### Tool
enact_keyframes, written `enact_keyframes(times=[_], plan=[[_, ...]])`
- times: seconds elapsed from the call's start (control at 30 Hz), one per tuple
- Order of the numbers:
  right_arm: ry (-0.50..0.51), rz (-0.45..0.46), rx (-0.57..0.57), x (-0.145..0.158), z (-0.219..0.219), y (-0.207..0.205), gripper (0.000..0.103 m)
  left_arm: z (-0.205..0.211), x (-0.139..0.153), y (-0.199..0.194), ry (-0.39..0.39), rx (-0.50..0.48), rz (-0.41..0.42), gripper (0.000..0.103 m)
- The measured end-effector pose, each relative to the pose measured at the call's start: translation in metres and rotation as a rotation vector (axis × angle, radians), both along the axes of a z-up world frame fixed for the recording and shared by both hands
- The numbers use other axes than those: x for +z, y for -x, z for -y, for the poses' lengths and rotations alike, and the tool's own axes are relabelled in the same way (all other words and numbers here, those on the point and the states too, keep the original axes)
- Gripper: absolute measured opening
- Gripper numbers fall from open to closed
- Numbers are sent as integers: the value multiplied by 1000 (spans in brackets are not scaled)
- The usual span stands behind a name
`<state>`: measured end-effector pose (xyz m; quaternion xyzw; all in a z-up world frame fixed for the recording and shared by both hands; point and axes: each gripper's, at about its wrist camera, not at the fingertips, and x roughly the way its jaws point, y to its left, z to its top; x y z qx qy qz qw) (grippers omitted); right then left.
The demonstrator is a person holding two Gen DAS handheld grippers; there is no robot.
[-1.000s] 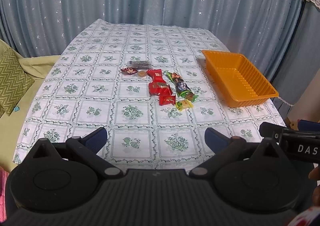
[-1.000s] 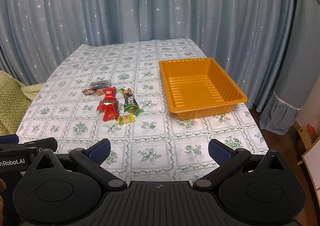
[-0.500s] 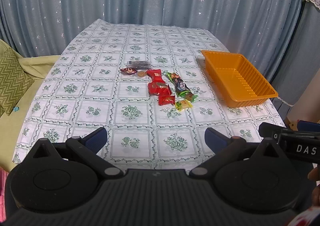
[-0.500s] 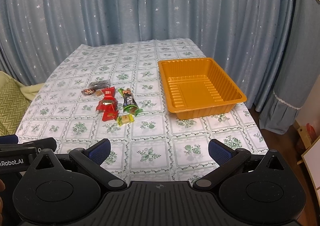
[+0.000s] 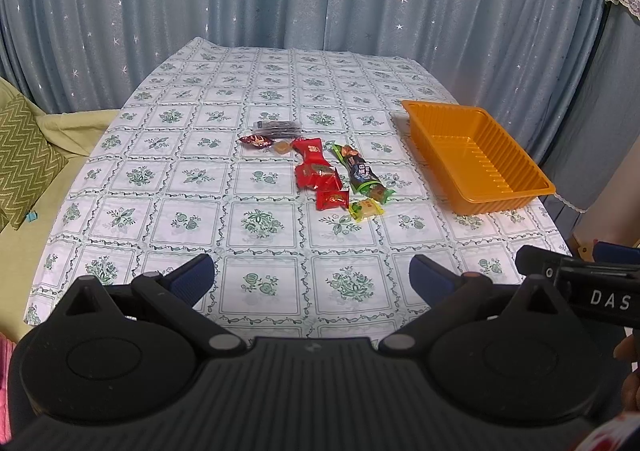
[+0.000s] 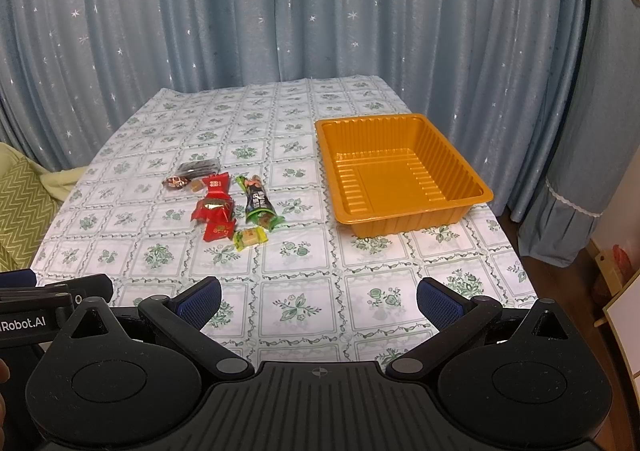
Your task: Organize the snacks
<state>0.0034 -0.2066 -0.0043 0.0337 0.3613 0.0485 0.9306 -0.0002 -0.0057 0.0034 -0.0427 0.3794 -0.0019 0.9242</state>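
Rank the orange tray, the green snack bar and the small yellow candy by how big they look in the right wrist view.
1. orange tray, largest by far
2. green snack bar
3. yellow candy, smallest

All lie at similar depth on the table, so the order seems reliable.

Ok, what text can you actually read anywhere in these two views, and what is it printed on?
"DAS": white letters on the black body of the right gripper, cut off at the frame edge in the left wrist view.
"Robot.AI": white letters on the black body of the left gripper, start cut off, in the right wrist view.
Print on the red snack packets and the green snack bar: too small to read.
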Motion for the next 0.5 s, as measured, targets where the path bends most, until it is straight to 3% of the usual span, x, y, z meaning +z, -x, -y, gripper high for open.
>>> enact_keyframes(times=[0.5], plan=[[-1,-1,-1,-1,1,0,103,0,0,0,0,1,-1,103]])
